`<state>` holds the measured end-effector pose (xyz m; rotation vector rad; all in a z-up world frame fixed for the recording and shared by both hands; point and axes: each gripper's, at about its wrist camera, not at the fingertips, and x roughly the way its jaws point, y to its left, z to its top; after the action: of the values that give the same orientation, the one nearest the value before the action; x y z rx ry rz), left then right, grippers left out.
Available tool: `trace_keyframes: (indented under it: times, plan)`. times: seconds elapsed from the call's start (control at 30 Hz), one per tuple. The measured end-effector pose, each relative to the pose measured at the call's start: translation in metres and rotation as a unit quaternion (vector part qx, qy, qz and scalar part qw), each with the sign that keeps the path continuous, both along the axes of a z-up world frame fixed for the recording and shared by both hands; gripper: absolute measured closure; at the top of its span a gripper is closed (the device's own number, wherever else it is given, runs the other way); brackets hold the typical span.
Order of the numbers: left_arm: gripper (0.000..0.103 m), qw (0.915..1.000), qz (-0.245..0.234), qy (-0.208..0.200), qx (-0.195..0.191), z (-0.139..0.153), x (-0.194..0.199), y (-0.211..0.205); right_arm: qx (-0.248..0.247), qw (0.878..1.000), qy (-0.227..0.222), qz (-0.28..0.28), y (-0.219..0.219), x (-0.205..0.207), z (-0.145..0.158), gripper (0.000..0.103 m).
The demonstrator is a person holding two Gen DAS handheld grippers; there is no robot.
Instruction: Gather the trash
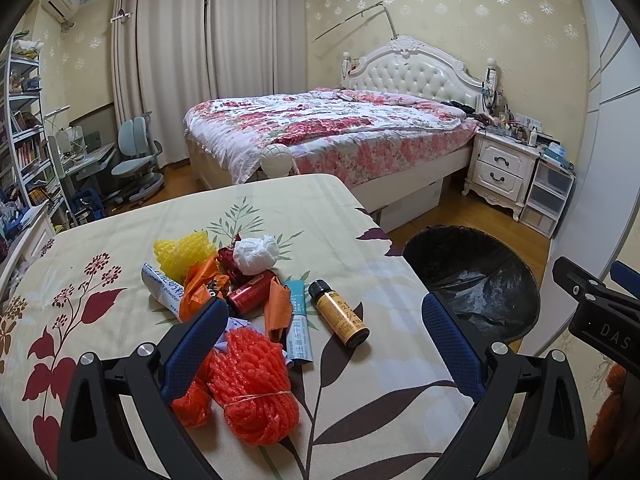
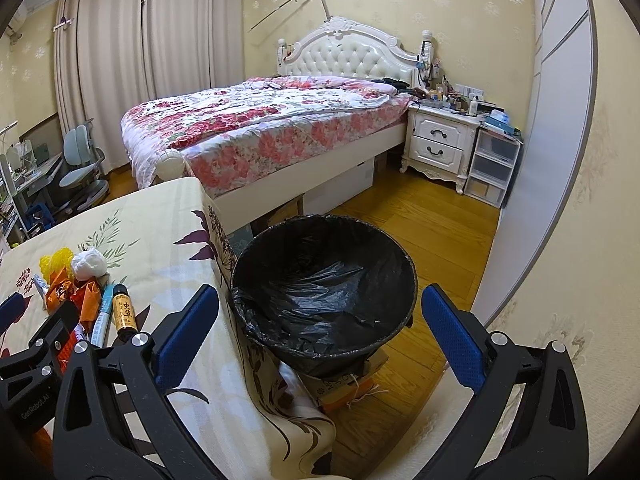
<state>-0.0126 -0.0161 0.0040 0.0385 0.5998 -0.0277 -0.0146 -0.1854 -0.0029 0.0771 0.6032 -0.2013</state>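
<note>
A pile of trash point(image 1: 248, 300) lies on the table point(image 1: 380, 280) beside the black-lined bin point(image 2: 324, 280), and we hold our left gripper point(image 1: 320, 344) and right gripper point(image 2: 316, 340) wide open and empty, likely ready to start.

— How do my two tools stand?

— I have the left hand-held gripper point(image 1: 322, 342) spread wide, its blue pads point(image 1: 192, 354) far apart and nothing between them, held level and pointing forward. I see its black frame low at the left edge of the right camera's view.

— And the other?

— My right hand-held gripper point(image 2: 316, 338) is spread just as wide — empty too, blue fingers point(image 2: 452, 338) well apart. Its black body shows at the right edge of the left camera's view, so the two sit side by side.
</note>
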Motion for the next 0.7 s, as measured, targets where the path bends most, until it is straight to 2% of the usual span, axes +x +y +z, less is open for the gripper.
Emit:
trace_keyframes:
  times: [0.7]
  plan:
    - [0.006,1.0,-0.005,0.002,-0.001,-0.0007,-0.0019,-0.0027,0.001,1.0,-0.001,0.0,-0.0009,-0.0001,-0.0001,0.004]
